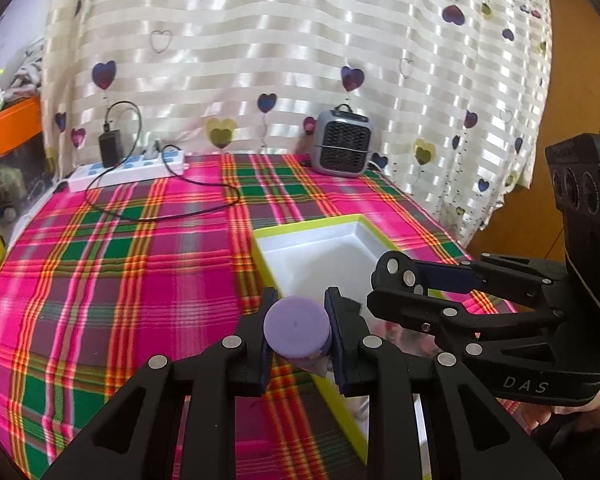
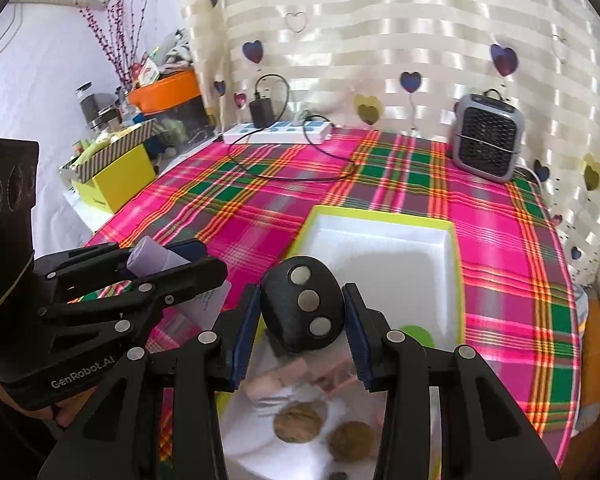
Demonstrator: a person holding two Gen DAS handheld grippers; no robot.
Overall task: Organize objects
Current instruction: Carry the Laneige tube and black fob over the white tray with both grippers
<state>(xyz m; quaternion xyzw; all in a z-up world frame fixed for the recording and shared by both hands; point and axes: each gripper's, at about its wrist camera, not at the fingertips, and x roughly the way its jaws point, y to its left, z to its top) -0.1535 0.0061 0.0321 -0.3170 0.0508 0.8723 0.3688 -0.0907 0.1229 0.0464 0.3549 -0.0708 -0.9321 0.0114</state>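
Now the left gripper (image 1: 298,334) squeezes a purple tube (image 1: 296,332) by its round cap, low in the middle of the left wrist view. It hangs over the near edge of the white box with the yellow-green rim (image 1: 300,230). The right gripper (image 2: 302,314) is clamped on a black remote with three silver buttons (image 2: 303,304), low in the middle of the right wrist view, above the same box. Two walnuts (image 2: 298,424) lie inside, near the bottom of the frame. The box sits on the worktop with a pink plaid cloth (image 1: 100,280). A small grey fan heater (image 1: 342,144) stands at the far edge.
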